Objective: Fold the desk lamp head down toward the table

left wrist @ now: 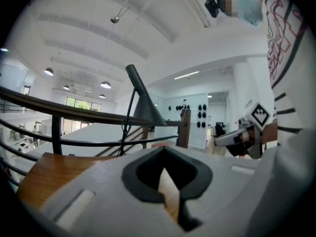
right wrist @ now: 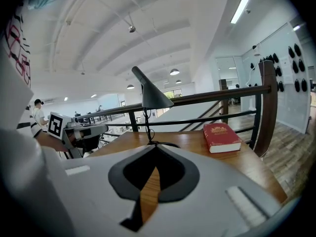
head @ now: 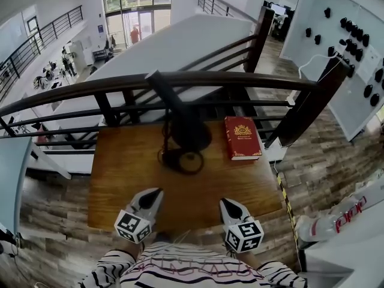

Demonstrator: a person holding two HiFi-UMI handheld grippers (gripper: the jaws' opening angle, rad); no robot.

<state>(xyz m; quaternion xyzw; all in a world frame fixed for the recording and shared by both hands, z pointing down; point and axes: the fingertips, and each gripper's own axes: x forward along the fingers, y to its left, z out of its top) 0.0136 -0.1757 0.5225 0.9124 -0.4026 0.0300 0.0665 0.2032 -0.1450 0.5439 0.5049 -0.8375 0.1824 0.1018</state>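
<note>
A black desk lamp stands in the middle of the wooden table. Its round base rests on the wood, and its cone head sits high with a rod slanting up from it. Both grippers hover over the table's near edge, well short of the lamp. The left gripper and the right gripper are both shut and hold nothing. In the left gripper view the lamp head rises beyond the shut left gripper. In the right gripper view the lamp head stands past the shut right gripper.
A red book lies flat on the table, to the right of the lamp. A dark railing runs along the table's far side, with a drop to a lower floor behind it. A white board with black items stands at the right.
</note>
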